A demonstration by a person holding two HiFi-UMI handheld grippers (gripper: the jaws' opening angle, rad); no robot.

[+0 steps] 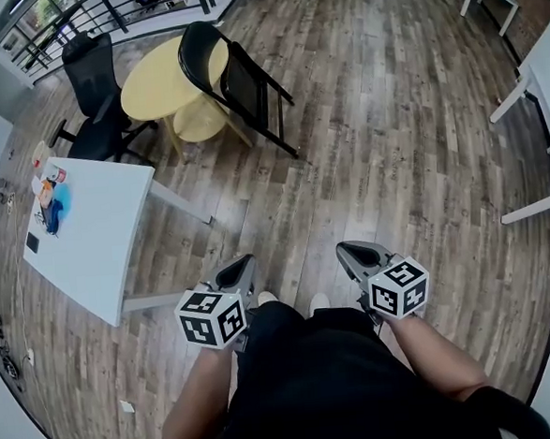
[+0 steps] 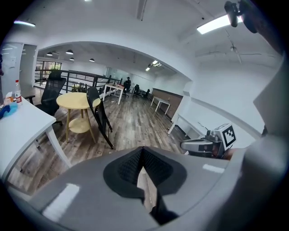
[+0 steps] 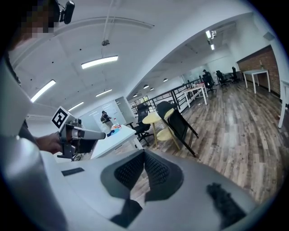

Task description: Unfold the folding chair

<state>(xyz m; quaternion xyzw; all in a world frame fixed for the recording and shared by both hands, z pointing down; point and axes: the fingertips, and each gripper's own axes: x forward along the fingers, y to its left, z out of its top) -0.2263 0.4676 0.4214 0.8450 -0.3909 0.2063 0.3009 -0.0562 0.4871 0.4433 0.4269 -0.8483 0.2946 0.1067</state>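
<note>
A black folding chair [image 1: 232,81] stands folded on the wood floor, leaning against a round yellow table [image 1: 157,81]; it also shows in the left gripper view [image 2: 100,115] and the right gripper view [image 3: 178,124]. My left gripper [image 1: 243,266] is held low in front of the person's body, far from the chair, its jaws shut with nothing between them. My right gripper [image 1: 350,251] is level with it, a short way to its right, also shut and empty. Both point toward the chair across bare floor.
A white desk [image 1: 93,231] with small items lies to the left of the path. A black office chair [image 1: 92,81] stands behind the yellow table. White tables [image 1: 538,92] line the right side. A railing [image 1: 101,15] runs along the far edge.
</note>
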